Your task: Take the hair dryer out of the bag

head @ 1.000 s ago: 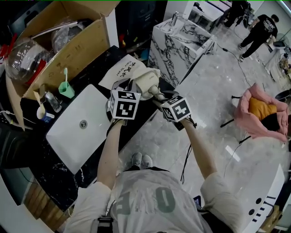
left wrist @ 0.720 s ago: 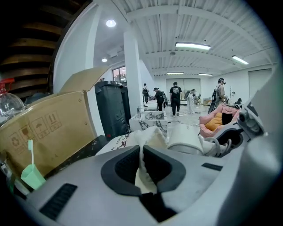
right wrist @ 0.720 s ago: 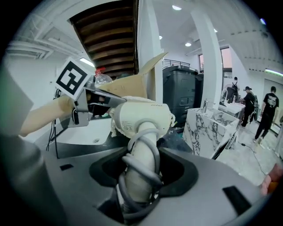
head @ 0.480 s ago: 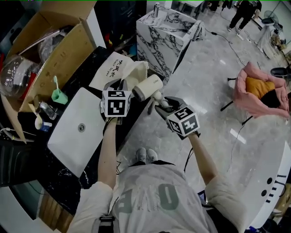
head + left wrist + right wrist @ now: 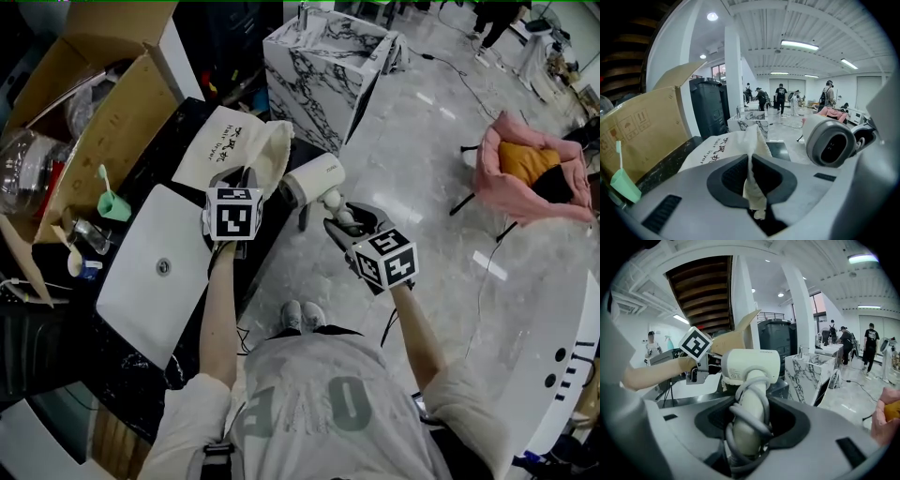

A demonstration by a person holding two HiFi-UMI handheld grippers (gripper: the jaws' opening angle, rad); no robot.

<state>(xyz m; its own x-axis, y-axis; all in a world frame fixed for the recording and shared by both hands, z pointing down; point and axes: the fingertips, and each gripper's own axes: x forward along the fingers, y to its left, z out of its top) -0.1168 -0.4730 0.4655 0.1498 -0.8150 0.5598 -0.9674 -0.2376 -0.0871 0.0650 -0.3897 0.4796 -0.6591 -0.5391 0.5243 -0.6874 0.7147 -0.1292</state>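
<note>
The cream cloth bag with printed lettering lies on the black counter. My left gripper is shut on a fold of the bag at its mouth, the cloth pinched between the pads. The white hair dryer hangs outside the bag, just right of the counter's edge. My right gripper is shut on its handle, which has the grey cord wound round it. In the left gripper view the hair dryer shows its nozzle at the right.
An open cardboard box with clutter stands at the left. A white sink basin is set in the counter, with a green scoop beside it. A marble block stands behind; a pink chair is at the right. People stand far off.
My right gripper has carried the hair dryer to the right, out of the bag's mouth and away from it. My left gripper has sunk a little, still holding the bag.
</note>
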